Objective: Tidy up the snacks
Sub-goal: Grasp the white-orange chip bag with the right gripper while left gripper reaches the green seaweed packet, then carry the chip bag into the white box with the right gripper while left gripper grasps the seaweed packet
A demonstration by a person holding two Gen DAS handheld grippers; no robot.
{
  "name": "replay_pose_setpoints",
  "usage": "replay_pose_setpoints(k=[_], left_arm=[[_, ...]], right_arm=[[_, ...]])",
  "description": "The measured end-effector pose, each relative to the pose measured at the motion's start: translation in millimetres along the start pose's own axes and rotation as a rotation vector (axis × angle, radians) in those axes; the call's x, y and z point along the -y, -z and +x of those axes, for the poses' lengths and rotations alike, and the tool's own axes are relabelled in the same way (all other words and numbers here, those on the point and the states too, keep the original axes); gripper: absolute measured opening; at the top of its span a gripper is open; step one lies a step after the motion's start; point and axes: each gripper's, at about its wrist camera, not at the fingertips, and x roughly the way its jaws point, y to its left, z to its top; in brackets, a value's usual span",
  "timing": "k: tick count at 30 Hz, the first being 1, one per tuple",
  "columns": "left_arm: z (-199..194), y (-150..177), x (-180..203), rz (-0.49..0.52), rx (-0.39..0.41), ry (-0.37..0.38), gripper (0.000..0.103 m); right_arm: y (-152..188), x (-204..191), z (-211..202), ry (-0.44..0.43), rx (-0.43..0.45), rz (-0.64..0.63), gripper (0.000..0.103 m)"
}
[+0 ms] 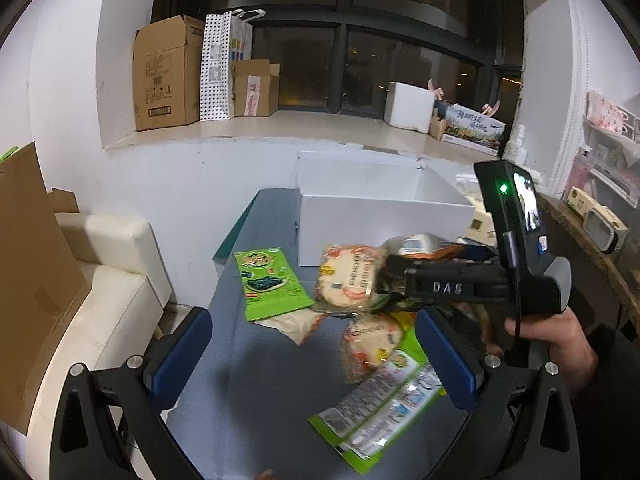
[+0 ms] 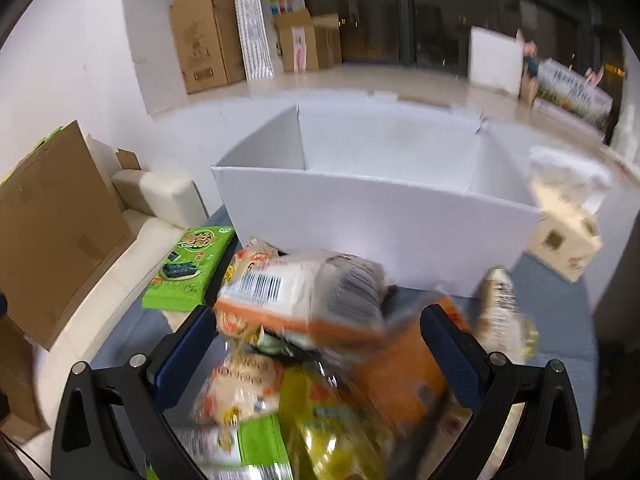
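green seaweed pack [image 1: 271, 285] flat on blue table [image 1: 256, 360], cracker packets [image 1: 349, 278] heaped near white box [image 1: 380, 216]

From my remote station, this looks to me like a living room in a home that is also used for storage. I see a cream sofa [image 1: 112, 280] against the white wall, and a wide window ledge [image 1: 280, 128] under a dark window [image 1: 352, 40], so it is night outside. On the ledge stand cardboard boxes [image 1: 166, 74] and a dotted paper bag [image 1: 218, 66]. A shelf [image 1: 608, 152] with small household things is at the right. A flat cardboard sheet [image 1: 32, 272] leans beside the sofa.
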Motion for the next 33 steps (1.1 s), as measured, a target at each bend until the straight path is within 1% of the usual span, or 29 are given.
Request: replay_pose_setpoints(k=[1, 2, 3, 4, 5, 6, 9, 11, 13, 15, 19, 21, 24, 26, 27, 30, 33], left_arm=[[3, 1, -2, 0.002, 0.004, -0.002, 0.103], [7, 2, -3, 0.004, 0.009, -0.006, 0.103], [10, 2, -5, 0.008, 0.017, -0.011, 0.103], [13, 3, -5, 0.01, 0.016, -0.012, 0.103], [18, 3, -6, 0.009, 0.004, -0.007, 0.103], [24, 2, -7, 0.002, -0.021, 0.005, 0.103], [39, 1, -12, -0.034, -0.071, 0.037, 0.103], [51, -1, -13, -0.036, -0.103, 0.05, 0.103], [60, -4, -16, -0.034, -0.114, 0.038, 0.103], [72, -8, -21, -0.041, -0.121, 0.006, 0.103], [104, -22, -32, -0.063, -0.162, -0.034, 0.103], [127, -32, -36, -0.065, -0.209, -0.078, 0.103], [160, -43, -41, -0.066, -0.255, -0.145, 0.103], [181, -47, -43, -0.073, -0.302, -0.192, 0.103], [193, -47, -43, -0.07, -0.322, -0.203, 0.103], [221, -45, -42, -0.07, -0.38, -0.216, 0.103], [241, -41, -39, -0.074, -0.418, -0.229, 0.103]], right_arm=[[-1, 1, 3, 0.002, 0.006, 0.004, 0.102], [-1, 2, 7, -0.001, 0.005, 0.012, 0.092], [-1, 2, 10, -0.031, -0.005, 0.018, 0.066], [-1, 2, 12, -0.02, -0.01, 0.013, 0.056], [-1, 0, 11, 0.011, -0.002, -0.003, 0.05], [0, 1, 8, 0.006, 0.007, -0.008, 0.045], [1, 10, -1, -0.024, 0.022, 0.009, 0.041], [0, 13, -9, -0.033, 0.032, 0.009, 0.04], [-1, 17, -22, -0.043, 0.051, 0.019, 0.039], [-2, 20, -37, -0.046, 0.084, 0.021, 0.039], [-7, 25, -74, -0.06, 0.155, 0.031, 0.039], [-7, 29, -96, -0.056, 0.195, 0.039, 0.039], [-6, 31, -121, -0.063, 0.232, 0.048, 0.038], [-2, 32, -133, -0.052, 0.245, 0.046, 0.038], [1, 34, -140, -0.045, 0.245, 0.048, 0.038], [11, 41, -154, -0.038, 0.243, 0.071, 0.038], [18, 47, -160, -0.032, 0.244, 0.076, 0.038]])
